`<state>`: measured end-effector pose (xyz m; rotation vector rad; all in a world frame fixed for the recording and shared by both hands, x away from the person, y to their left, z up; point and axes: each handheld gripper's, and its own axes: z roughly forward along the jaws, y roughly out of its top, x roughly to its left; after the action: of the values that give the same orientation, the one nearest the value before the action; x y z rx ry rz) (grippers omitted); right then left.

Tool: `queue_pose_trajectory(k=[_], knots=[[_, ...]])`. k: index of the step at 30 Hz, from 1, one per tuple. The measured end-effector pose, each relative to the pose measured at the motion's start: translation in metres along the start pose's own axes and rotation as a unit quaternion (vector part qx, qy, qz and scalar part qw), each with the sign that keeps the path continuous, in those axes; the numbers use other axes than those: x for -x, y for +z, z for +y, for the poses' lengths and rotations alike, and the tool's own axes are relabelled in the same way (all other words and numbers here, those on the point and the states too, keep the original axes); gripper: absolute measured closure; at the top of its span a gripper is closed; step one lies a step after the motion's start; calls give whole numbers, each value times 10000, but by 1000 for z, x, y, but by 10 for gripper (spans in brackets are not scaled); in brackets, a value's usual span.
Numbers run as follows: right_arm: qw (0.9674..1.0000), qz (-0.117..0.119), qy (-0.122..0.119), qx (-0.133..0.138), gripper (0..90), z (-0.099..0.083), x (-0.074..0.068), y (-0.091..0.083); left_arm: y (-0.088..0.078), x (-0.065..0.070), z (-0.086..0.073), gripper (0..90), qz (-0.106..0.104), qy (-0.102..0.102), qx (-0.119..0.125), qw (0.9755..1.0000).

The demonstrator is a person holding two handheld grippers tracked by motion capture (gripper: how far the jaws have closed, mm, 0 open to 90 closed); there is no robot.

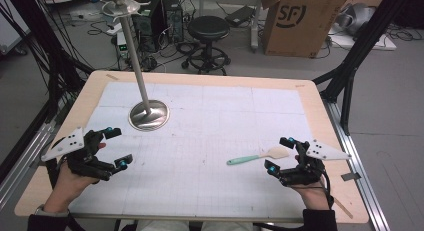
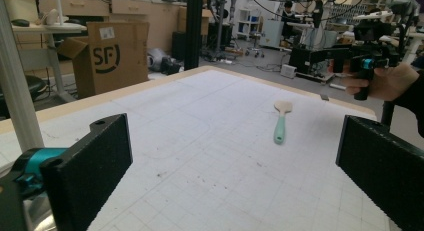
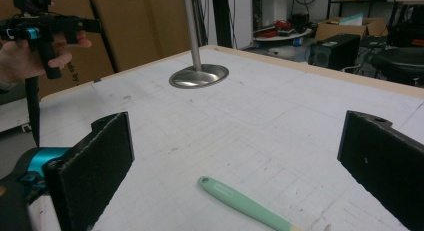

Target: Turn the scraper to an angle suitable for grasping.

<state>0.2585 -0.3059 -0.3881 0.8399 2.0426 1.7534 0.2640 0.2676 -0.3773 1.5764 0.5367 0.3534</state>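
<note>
Here a spatula (image 1: 256, 156) with a mint-green handle and a pale wooden blade is seen lying flat on the white gridded mat (image 1: 210, 141), toward the right side of the table (image 1: 320, 116). The right gripper (image 1: 279, 154) is held just beside its blade end, jaws spread wide with nothing between them (the handle is seen below them in the right gripper view). The left gripper (image 1: 117, 148) is kept well apart at the left, likewise spread and empty. A metal stand (image 1: 148, 114) is placed beyond it.
</note>
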Motion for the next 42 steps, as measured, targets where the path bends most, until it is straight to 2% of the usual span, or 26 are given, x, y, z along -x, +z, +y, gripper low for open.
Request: queue_pose_trajectory(k=[3, 10, 12, 15, 17, 20, 22, 23, 25, 26, 29, 30, 31, 32, 33, 34, 35, 36, 38, 39, 40, 42], knots=[[10000, -39, 17, -29, 2, -1, 0, 0, 1, -1, 0, 20, 24, -63, -44, 10000], [9999, -92, 39, -63, 3, -1, 1, 0, 3, -1, -1, 20, 50, -33, -87, 9999], [9997, -204, 53, -112, 3, 1, 3, 3, 3, 0, -1, 20, 59, -40, -120, 9999], [9996, -186, 123, -168, 3, 2, 3, 6, 2, 1, -1, 20, 59, 14, -120, 9999], [9993, -65, 202, -300, 3, 5, 6, 12, 2, 2, -1, 20, 42, 58, -100, 9999], [9992, -114, 173, -350, 23, 6, 8, 16, 2, 2, -1, 20, 64, 48, -119, 9999], [9991, -112, 174, -369, 142, 7, 12, 19, 2, 3, -2, 20, 83, 28, -124, 9999], [9986, -294, 158, -420, 243, 7, 16, 21, 2, 2, -2, 20, 69, 43, -137, 9999], [9982, -281, 243, -466, 267, 7, 20, 23, 2, 3, -2, 20, 69, 62, -123, 9999], [9973, -239, 340, -611, 417, 6, 24, 27, 2, 3, -2, 20, 67, 74, -123, 9999], [9950, -289, 299, -903, 587, 3, 27, 34, 3, 3, -2, 20, 67, 80, -134, 9999], [9934, -359, 304, -1047, 651, 1, 28, 36, 3, 3, -3, 20, 61, 64, -137, 9999], [9934, -359, 304, -1047, 651, 1, 28, 36, 2, 3, -3, 20, 70, 60, -154, 9998], [9898, -479, 311, -1303, 765, -2, 30, 39, 2, 3, -4, 20, 77, 45, -150, 9998], [9877, -529, 306, -1437, 813, -3, 32, 41, 2, 3, -4, 20, 68, 43, -159, 9998], [9859, -572, 307, -1544, 842, -5, 33, 42, 1, 3, -4, 20, 77, 29, -154, 9998], [9859, -572, 307, -1544, 842, -5, 33, 42, 1, 3, -5, 20, 77, 29, -153, 9998], [9855, -559, 315, -1573, 894, -9, 35, 43, 1, 3, -5, 20, 93, 20, -161, 9998], [9842, -619, 276, -1633, 894, -12, 37, 43, 0, 3, -5, 20, 92, 21, -177, 9998], [9804, -661, 308, -1828, 895, -17, 41, 45, 0, 3, -5, 20, 86, 7, -159, 9998], [9804, -661, 308, -1828, 895, -17, 41, 45, -1, 3, -5, 20, 92, 4, -158, 9998], [9771, -690, 155, -2005, 896, -21, 43, 49, -1, 4, -5, 20, 88, 13, -153, 9998]])
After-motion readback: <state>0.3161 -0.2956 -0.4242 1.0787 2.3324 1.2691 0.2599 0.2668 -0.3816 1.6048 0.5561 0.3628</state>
